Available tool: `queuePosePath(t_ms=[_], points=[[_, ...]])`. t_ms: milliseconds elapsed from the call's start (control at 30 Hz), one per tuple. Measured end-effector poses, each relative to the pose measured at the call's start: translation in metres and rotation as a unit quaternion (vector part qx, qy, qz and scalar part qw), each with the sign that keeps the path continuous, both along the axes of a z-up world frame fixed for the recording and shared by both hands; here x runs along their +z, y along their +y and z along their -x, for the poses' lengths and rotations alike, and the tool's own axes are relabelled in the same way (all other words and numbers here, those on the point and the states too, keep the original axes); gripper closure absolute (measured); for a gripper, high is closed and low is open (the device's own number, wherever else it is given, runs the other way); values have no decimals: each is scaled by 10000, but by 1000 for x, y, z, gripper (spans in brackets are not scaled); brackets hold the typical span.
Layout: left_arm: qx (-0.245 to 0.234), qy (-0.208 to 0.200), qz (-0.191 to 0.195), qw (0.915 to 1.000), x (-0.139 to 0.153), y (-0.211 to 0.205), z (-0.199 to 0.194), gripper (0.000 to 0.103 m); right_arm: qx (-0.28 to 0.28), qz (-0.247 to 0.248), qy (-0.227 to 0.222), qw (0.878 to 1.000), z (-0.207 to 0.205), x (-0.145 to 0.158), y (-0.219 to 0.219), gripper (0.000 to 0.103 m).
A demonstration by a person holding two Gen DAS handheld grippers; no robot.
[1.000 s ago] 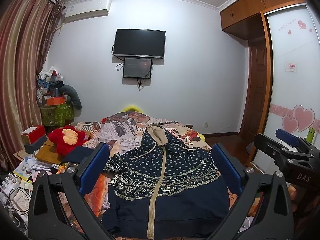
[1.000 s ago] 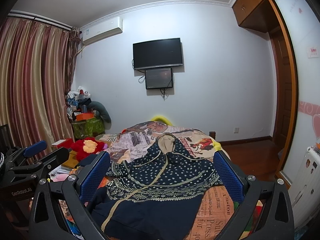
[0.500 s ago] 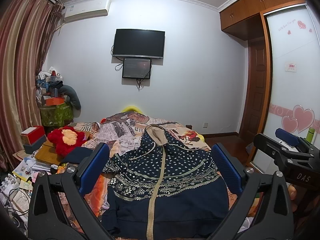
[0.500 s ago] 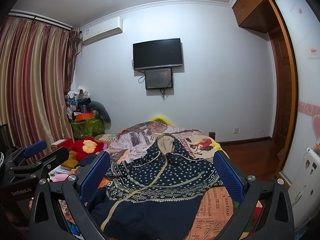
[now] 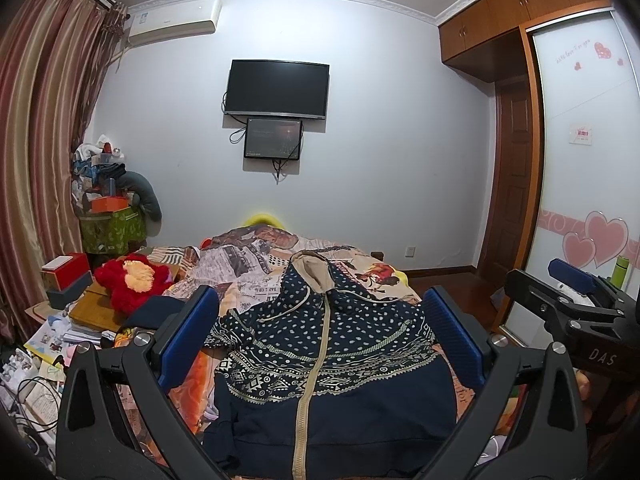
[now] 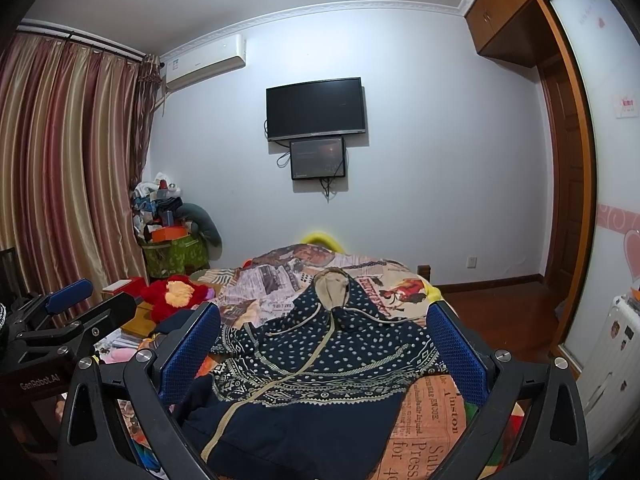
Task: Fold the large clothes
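Observation:
A navy hooded zip jacket [image 5: 320, 360] with white dots and a patterned band lies flat, front up, on the bed, hood toward the far wall. It also shows in the right wrist view [image 6: 320, 364]. My left gripper [image 5: 320, 340] is open and empty, held above the jacket's near end. My right gripper [image 6: 324, 348] is open and empty, above the jacket's right side. The right gripper shows at the right edge of the left wrist view [image 5: 576, 300]; the left gripper shows at the left edge of the right wrist view [image 6: 68, 320].
The bed [image 6: 436, 428] has a newspaper-print cover. A red plush toy [image 5: 128, 280], boxes and papers [image 5: 60, 332] crowd the left side. A green bin with piled items [image 5: 112, 228] stands in the corner. A wardrobe [image 5: 580, 160] and wooden floor [image 6: 500, 312] are to the right.

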State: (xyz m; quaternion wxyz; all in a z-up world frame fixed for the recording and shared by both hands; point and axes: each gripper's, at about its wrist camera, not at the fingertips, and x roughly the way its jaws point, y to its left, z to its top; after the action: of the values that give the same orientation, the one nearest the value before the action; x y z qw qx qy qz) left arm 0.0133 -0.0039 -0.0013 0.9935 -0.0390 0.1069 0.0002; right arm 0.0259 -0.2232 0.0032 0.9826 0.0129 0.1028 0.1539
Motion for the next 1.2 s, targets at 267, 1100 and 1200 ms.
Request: queuePosePath(t_ms=[267,1100,1200], points=[[-3,21,7,10000,-1,0,-1,0,-17,7,44,10000,-8,-1,-8,0],[927,1263,118,9876,-28,123,-179,0,-47,298,898,9955,-209,-24,39,0],[1266,1663,156,9778,-44,162,-213,0,15,525,1097,9926,-254,-30,60,0]])
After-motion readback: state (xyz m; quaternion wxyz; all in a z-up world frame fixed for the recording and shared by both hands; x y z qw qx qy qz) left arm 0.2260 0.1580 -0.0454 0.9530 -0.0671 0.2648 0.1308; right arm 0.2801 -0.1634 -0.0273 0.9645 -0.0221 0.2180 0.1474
